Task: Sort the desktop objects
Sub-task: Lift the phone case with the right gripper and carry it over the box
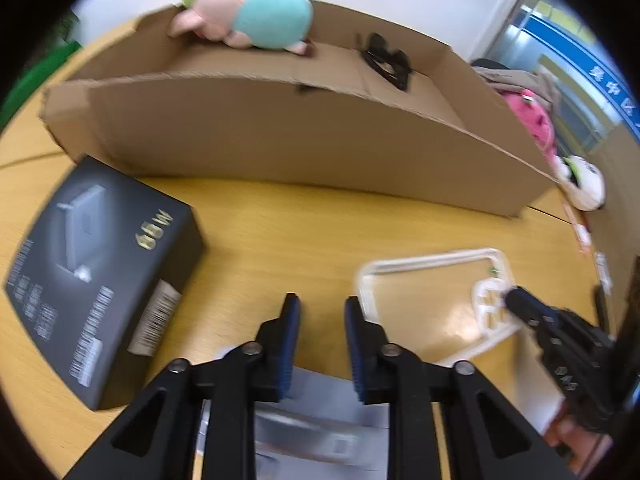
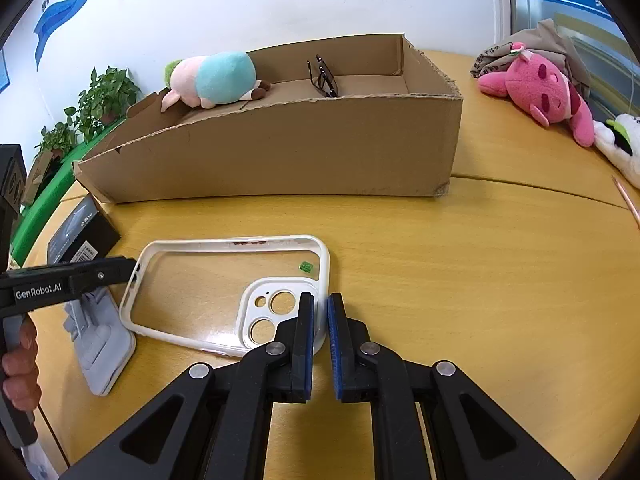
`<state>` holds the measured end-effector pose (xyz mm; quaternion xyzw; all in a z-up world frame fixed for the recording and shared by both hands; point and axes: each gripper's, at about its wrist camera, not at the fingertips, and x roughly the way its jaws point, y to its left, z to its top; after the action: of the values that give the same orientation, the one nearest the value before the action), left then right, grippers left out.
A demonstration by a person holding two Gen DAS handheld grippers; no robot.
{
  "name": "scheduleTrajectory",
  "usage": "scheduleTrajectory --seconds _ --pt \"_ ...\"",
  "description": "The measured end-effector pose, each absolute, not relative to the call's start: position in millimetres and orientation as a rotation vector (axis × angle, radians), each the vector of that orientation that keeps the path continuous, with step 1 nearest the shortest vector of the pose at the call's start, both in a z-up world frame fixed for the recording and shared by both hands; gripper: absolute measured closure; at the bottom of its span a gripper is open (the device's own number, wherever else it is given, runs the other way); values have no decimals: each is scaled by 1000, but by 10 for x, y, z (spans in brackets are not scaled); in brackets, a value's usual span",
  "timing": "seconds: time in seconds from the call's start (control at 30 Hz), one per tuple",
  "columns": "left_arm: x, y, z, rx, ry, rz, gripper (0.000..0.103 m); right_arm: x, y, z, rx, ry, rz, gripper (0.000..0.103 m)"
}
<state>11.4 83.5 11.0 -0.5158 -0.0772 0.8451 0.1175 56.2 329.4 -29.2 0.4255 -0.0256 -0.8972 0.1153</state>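
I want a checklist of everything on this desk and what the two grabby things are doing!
Surface: yellow wooden table, a seam running across it.
Job's things: cardboard box holds a pastel plush and black glasses. Clear phone case, black 65W box and a grey packet lie on the table.
Clutter: pink plush and white plush at the right edge.
Grippers: right gripper straddles the case's corner rim, narrowly open. Left gripper is open, empty, above the grey packet.
Cables: nothing seen.
Surroundings: white wall, potted plants, window.
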Motion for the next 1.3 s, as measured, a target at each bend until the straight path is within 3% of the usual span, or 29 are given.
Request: scheduleTrajectory --seconds 0.5,0.57,0.63,0.77,0.87,0.9,0.93,1.07,1.3 --pt "287 751 209 -1507 -416 2315 78 626 3367 -299 1254 -114 -2704 95" --pt "303 744 231 -1487 -434 2299 67 630 3361 -296 1259 -106 -2707 95" --pt "330 737 268 -1449 -484 2281 46 635 3355 -295 1259 -96 -2710 96" --pt "293 822 258 -1465 -440 2306 42 628 3334 -293 1263 -70 -2722 96" --pt "224 912 185 -1507 -405 2301 52 627 3340 -293 1265 -72 -2722 96" --pt "191 957 125 -1548 -407 2252 71 629 3344 -292 1267 -79 -2720 96" --pt "173 1007 69 -1581 -399 2211 83 640 3343 -291 1268 -87 -2715 96" --pt "165 1082 101 -1569 -339 2237 84 701 3365 -297 1261 -102 -2725 95" --pt "157 964 497 -1433 -307 2325 96 816 3405 -112 1158 -179 -2733 97"
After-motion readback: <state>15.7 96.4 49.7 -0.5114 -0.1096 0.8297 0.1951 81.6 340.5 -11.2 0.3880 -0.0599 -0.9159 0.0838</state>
